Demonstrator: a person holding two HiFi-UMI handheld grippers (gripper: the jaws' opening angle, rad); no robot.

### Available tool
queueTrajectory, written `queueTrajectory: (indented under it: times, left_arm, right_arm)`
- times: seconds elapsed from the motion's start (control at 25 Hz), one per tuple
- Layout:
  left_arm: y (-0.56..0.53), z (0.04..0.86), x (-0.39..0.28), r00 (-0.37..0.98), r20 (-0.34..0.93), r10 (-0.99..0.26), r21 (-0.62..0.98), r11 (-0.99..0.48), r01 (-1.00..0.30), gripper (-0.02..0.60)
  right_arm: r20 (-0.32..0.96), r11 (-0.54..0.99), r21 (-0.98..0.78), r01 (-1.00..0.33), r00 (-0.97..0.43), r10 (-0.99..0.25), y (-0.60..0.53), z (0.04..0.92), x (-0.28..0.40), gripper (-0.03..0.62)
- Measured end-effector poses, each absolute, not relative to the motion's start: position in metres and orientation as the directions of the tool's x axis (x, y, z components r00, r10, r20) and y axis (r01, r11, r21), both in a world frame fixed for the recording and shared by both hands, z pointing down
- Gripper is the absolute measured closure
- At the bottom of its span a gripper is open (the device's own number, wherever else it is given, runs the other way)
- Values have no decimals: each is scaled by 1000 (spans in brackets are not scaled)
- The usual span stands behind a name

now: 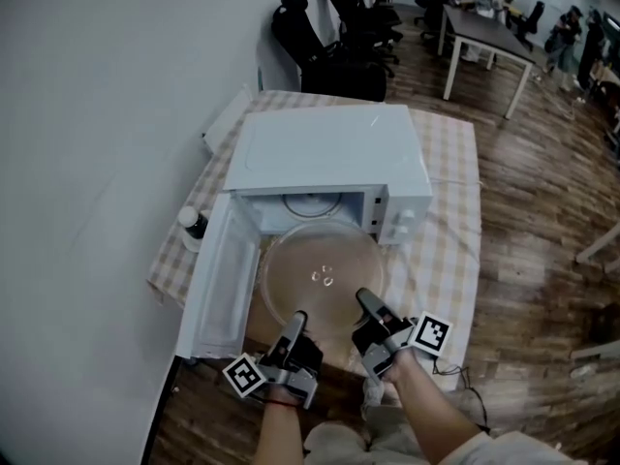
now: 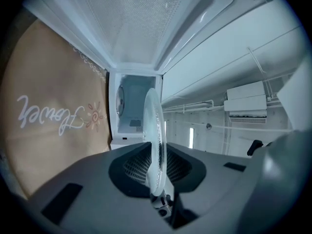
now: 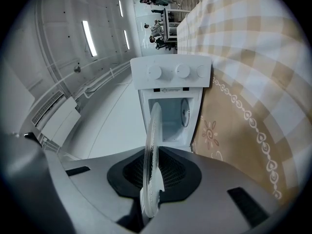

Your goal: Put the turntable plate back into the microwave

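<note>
Head view, with the 2 gripper views. The white microwave (image 1: 329, 158) stands on a table under a beige-and-white checked cloth (image 1: 448, 211); its door (image 1: 215, 284) is swung fully open to the left, exposing the cavity (image 1: 312, 204). The clear glass turntable plate (image 1: 323, 274) is held roughly level just in front of the opening, its far rim at the cavity mouth and its near rim over the table's front edge. The left gripper (image 1: 297, 320) is clamped on the near-left rim, and the right gripper (image 1: 365, 303) is clamped on the near-right rim. In each gripper view the plate appears edge-on between the pads, aimed at the open cavity. The control panel to the right of the cavity carries 3 knobs (image 3: 183, 71). A bottle with a white cap (image 1: 192, 223) stands beside the door's hinge side.
</note>
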State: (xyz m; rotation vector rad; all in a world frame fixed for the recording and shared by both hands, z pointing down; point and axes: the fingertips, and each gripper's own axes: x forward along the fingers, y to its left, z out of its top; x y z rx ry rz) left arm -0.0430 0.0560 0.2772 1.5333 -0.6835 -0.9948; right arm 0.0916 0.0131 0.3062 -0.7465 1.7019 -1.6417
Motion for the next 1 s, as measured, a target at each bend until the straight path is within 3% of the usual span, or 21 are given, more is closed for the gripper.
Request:
queueTrajectory:
  times: [1.0]
  left_arm:
    - [-26, 316, -67, 525, -214, -824, 976, -200, 84, 528]
  right_arm:
    - [-98, 75, -995, 64, -541, -835, -55, 346, 73, 546]
